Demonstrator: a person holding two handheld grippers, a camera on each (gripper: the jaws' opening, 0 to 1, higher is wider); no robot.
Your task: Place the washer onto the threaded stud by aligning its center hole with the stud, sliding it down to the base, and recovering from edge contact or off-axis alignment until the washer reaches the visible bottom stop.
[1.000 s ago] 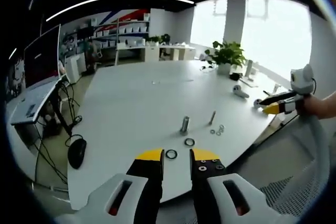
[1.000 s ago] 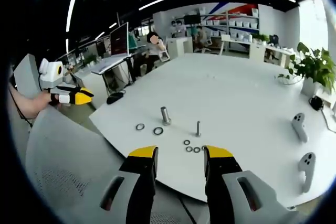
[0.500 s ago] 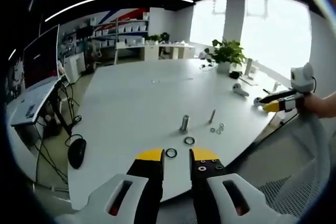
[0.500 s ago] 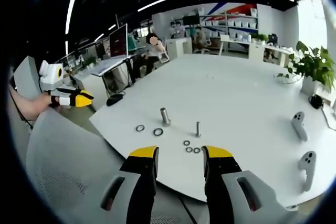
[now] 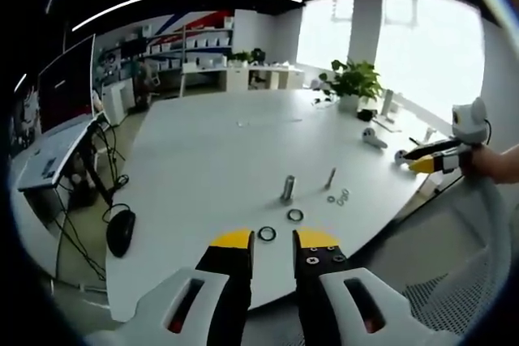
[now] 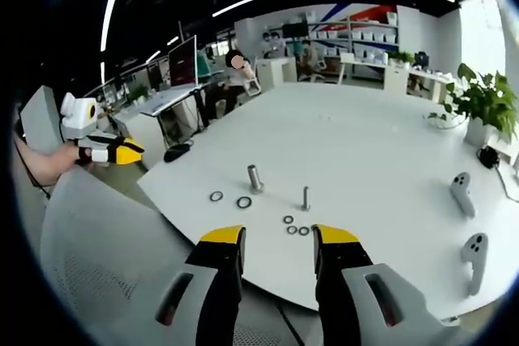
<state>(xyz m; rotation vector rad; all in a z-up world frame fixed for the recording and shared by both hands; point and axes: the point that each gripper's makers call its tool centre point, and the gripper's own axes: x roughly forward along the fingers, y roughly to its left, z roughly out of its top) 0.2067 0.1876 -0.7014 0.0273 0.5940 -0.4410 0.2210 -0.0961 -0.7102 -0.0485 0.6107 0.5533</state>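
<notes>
White surface (image 6: 381,143): almost nothing has changed. Both grippers' fingers, left (image 5: 272,242) and right (image 6: 279,238), stay apart and empty; washers (image 6: 243,202) and stud (image 6: 306,198) remain untouched.

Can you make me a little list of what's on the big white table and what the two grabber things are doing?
surface: white table
studs: thick stud and thin stud, both upright
large washers: two, flat beside the thick stud
small washers: cluster beside the thin stud
left hand-held gripper: open, holding nothing, short of the table edge
right hand-held gripper: open, holding nothing
washer on stud: not yet
</notes>
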